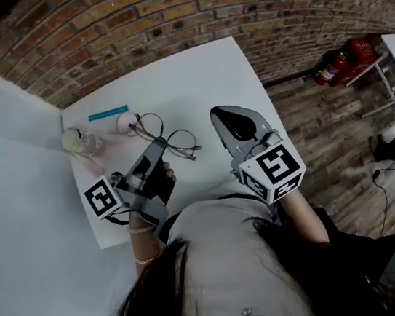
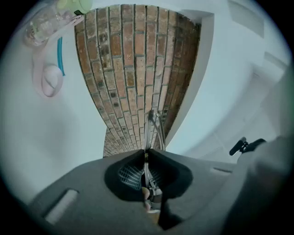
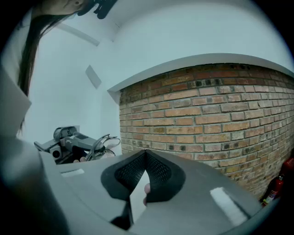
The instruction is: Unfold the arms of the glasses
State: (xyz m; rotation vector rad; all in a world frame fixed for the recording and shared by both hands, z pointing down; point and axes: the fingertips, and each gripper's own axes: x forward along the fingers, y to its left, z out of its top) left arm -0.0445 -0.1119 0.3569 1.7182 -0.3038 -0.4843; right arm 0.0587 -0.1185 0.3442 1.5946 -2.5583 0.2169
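The thin wire-framed glasses point(image 1: 173, 141) are held just over the white table point(image 1: 193, 80), lenses toward the right. My left gripper point(image 1: 157, 151) is shut on the glasses, pinching them at their near left end. In the left gripper view the thin metal frame point(image 2: 154, 125) runs up out of the closed jaws of the left gripper point(image 2: 146, 155). My right gripper point(image 1: 220, 115) hovers to the right of the glasses, apart from them, shut with nothing in it. The right gripper view shows the right gripper point(image 3: 146, 152) with its jaws together, and the glasses point(image 3: 104, 143) far left.
At the table's far left lie a teal stick point(image 1: 108, 113), a clear bottle with a pale green cap point(image 1: 77, 142) and a small white round item point(image 1: 127, 121). A brick wall point(image 1: 162, 19) stands behind. A red fire extinguisher point(image 1: 334, 65) lies on the wooden floor, right.
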